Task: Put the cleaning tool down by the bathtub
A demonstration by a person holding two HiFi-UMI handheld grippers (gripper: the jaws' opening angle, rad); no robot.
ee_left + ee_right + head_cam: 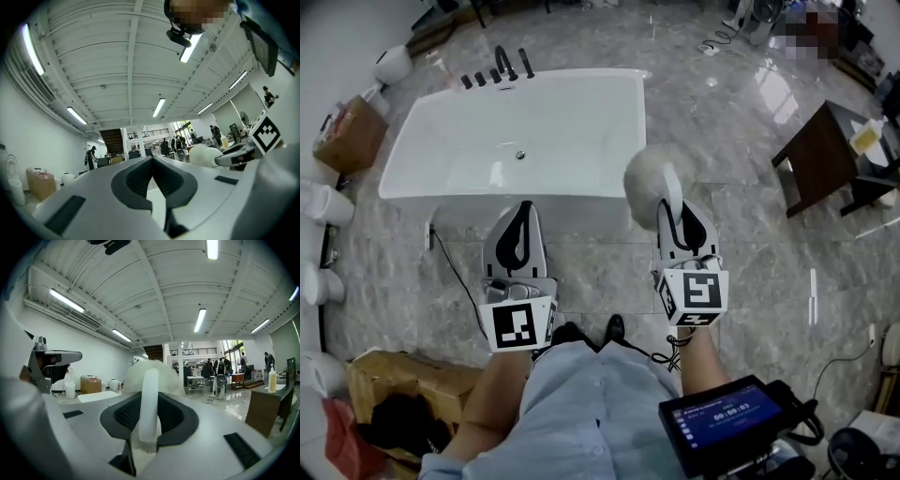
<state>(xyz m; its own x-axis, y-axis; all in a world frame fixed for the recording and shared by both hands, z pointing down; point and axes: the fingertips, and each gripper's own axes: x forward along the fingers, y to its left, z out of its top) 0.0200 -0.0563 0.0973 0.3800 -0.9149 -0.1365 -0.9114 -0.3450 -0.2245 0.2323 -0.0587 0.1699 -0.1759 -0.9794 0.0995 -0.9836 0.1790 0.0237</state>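
My right gripper (678,217) is shut on the white handle (149,401) of the cleaning tool, a fluffy white round head (650,178) that sticks out past the jaws, over the near right corner of the white bathtub (427,141). In the right gripper view the handle stands upright between the dark pads (125,414) with the fluffy head (133,372) behind it. My left gripper (519,228) hangs just in front of the tub's near wall, jaws shut with nothing in them; in its own view the tips (152,161) meet.
Black taps (500,67) line the tub's far rim. A dark wooden table (821,155) stands to the right with a bottle (867,135) on it. Cardboard boxes (349,134) and white toilets (324,202) line the left. A cable (455,272) runs over the marble floor.
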